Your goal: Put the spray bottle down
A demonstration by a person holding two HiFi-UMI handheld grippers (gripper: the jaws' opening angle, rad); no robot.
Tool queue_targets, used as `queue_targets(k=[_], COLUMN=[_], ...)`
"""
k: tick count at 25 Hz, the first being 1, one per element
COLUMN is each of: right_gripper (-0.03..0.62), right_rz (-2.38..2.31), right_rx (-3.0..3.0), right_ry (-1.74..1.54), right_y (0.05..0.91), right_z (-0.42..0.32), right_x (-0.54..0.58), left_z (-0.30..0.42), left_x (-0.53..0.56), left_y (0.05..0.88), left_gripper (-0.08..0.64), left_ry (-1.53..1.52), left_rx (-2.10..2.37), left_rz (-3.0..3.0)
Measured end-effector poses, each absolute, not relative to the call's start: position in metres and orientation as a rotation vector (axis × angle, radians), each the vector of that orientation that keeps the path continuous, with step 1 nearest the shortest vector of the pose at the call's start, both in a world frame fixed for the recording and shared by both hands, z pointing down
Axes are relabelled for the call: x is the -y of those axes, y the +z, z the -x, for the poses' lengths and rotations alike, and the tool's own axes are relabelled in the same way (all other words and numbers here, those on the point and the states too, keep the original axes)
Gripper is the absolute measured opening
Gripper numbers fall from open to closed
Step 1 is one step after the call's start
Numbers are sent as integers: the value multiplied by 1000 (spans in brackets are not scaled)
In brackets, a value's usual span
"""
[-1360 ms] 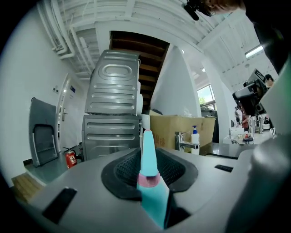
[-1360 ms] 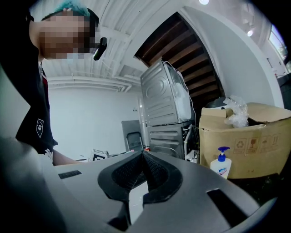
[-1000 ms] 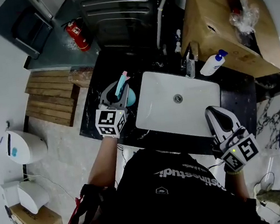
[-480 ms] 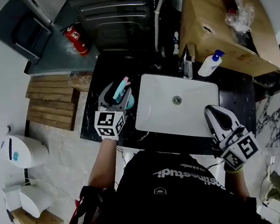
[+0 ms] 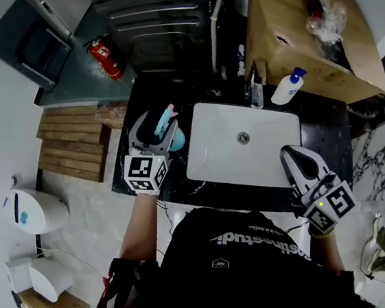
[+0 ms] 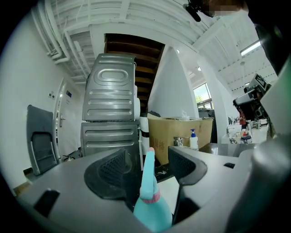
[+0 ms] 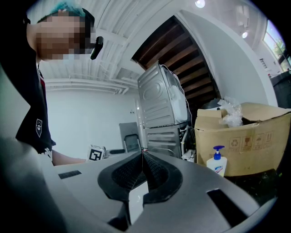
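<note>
Dark countertop (image 5: 328,127) with a white sink (image 5: 220,153) let into it; a cardboard box (image 5: 303,34) and a pump bottle (image 5: 287,89) stand along the far side. Item: spray bottle (image 6: 150,202), turquoise with a pink collar, placed on the counter strip just left of the sink and well apart from the box. Relation to tool: it lies directly between the jaws of the left gripper (image 5: 154,128), which points level toward the far side. Jaw state, left: opening and spread wide, with a gap on each side of the bottle's neck, so the pads do not press on it (whether the lower body brushes one finger cannot be told). Long axis: upright, nozzle uppermost, crossing the gripper's own line at a right angle. The base is hidden under the gripper in both views, and is judged to rest on the counter. Right gripper (image 5: 290,154): at the near right of the sink, well apart from the bottle, jaws pressed together on nothing. Nearer hand: left. Judgement: the set-down looks done except for the withdrawal. With the bottle dead ahead in the jaw gap, a straight pull back toward the near edge should clear it, while sideways drift risks tipping so tall and narrow a thing.
</note>
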State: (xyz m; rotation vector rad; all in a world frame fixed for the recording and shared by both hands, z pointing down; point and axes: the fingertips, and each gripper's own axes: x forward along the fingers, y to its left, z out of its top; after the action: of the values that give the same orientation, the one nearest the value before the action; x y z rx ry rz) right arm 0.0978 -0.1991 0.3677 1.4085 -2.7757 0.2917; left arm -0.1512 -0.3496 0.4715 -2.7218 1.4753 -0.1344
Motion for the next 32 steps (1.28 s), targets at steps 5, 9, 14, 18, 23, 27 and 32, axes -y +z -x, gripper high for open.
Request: queue_targets(k=[5, 9, 14, 18, 23, 27, 32], right_gripper=[38, 38, 38, 38, 38, 38, 38], right_rz=[-1404, -1410, -1437, -1478, -1491, -1514, -1549], right_rx=[2756, 2743, 2757, 2755, 2758, 2763, 2746], right_ry=[263, 240, 201, 171, 122, 93, 72], right_y=[369, 368, 359, 353, 348, 343, 341], right_z=[-103, -108, -114, -119, -118, -122, -128], right_x=[199, 200, 205, 209, 216, 220, 218], left_z=[142, 121, 92, 62, -2, -41, -50], left_x=[344, 333, 310, 291, 271, 256, 255], left_y=[431, 400, 348, 326, 344, 354, 356], left_gripper=[290, 288, 206, 27, 12, 12, 12], left_ry=[-89, -111, -9, 84, 29, 15, 19], left_rx=[-1414, -1309, -1188, -1084, -866, -740, -709], left_rz=[2683, 2677, 2657, 2731, 2928, 2978, 3011])
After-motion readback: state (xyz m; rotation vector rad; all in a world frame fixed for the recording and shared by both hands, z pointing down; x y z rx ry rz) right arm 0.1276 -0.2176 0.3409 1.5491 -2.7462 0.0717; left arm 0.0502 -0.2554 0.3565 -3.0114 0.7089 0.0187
